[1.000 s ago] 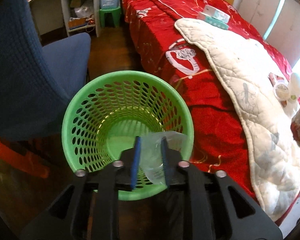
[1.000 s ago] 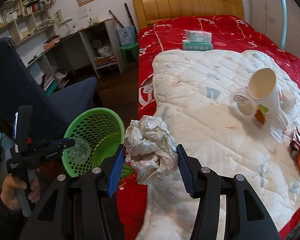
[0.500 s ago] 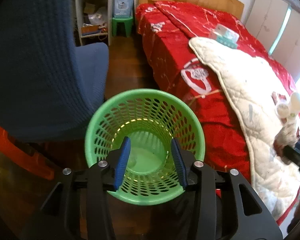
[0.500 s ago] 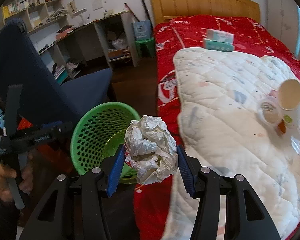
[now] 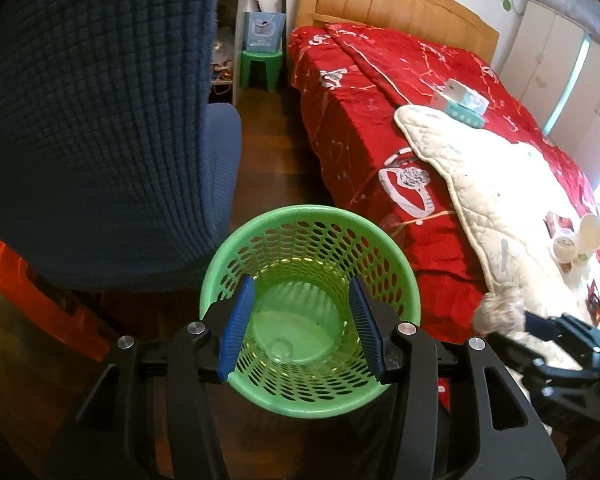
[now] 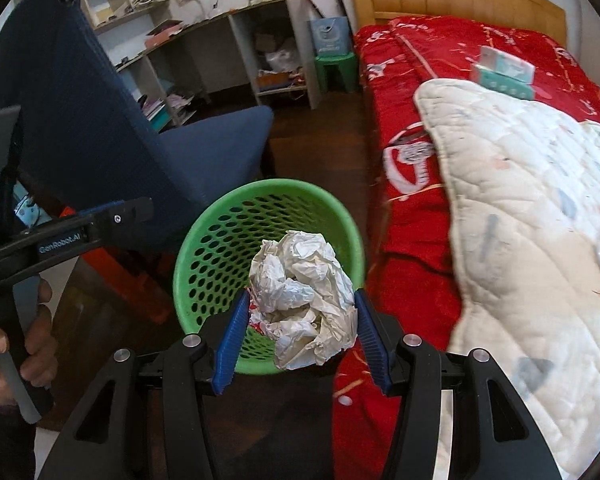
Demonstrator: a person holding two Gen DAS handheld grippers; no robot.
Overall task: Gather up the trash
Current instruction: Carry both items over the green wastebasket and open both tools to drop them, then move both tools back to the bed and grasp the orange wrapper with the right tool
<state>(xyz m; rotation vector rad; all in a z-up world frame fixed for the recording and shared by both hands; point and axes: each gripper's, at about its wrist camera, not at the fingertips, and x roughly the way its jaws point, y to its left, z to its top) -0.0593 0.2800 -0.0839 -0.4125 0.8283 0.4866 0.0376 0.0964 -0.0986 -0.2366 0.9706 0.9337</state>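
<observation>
A green perforated basket (image 5: 256, 240) stands on the floor beside the bed; it also shows in the right wrist view (image 6: 204, 264). A clear plastic cup (image 5: 278, 348) lies at its bottom. My left gripper (image 5: 300, 326) is open and empty above the basket mouth. My right gripper (image 6: 300, 334) is shut on a crumpled white paper ball (image 6: 304, 296), held just over the basket's near rim. The ball also shows in the left wrist view (image 5: 496, 312). A paper cup (image 5: 590, 232) and a small tub (image 5: 562, 244) lie on the white quilt (image 5: 500, 200).
A blue chair (image 5: 100, 120) stands left of the basket. The bed with a red cover (image 5: 360, 100) lies to the right, a tissue box (image 5: 464, 102) on it. A green stool (image 5: 260, 68) and desk shelves (image 6: 228, 52) are behind.
My left gripper opened and dropped the clear plastic cup into the basket, then drew back. My right gripper carried the paper ball from over the bed to over the basket.
</observation>
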